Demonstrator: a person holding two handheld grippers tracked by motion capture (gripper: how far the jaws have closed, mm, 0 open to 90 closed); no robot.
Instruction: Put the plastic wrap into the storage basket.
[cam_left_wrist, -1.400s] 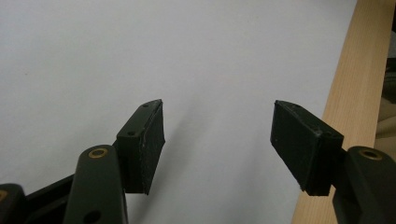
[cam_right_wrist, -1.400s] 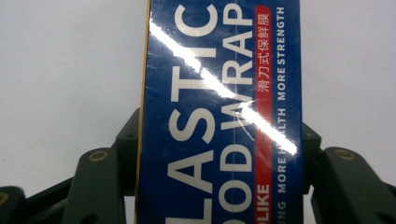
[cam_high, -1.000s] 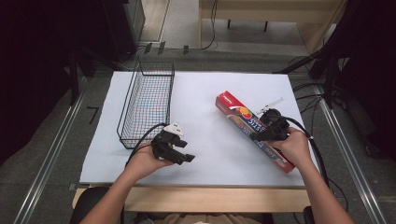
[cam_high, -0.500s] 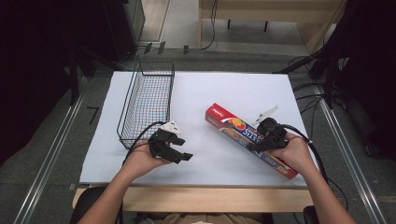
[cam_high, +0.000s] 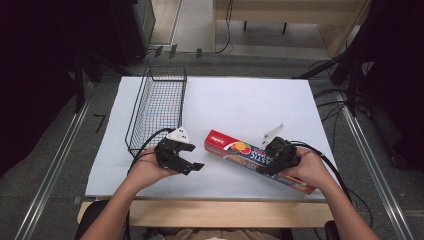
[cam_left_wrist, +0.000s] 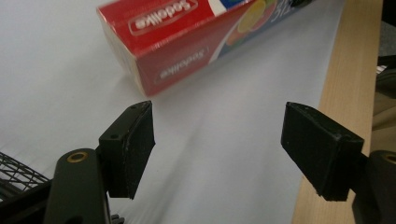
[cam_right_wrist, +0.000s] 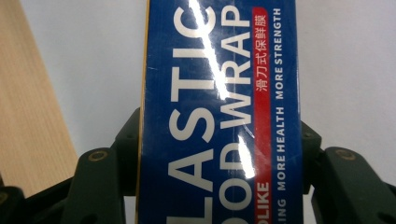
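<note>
on the white mat, plastic wrap box (cam_high: 252, 159) lying flat, red end toward wire basket (cam_high: 156, 107)

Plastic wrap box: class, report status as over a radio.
Right gripper shut on plastic wrap box. Left gripper open, jaws just widened, nothing between them. Wire basket stands left of the box, apart.

A black wire basket (cam_high: 159, 111) is sitting empty along the left edge of the white table surface (cam_high: 240, 105), its long side running from the front toward the far edge. A bare wooden strip (cam_high: 210, 212) is showing along the table's front edge. Beyond the far edge, dark cables (cam_high: 227, 35) are lying on the grey floor (cam_high: 195, 25).
</note>
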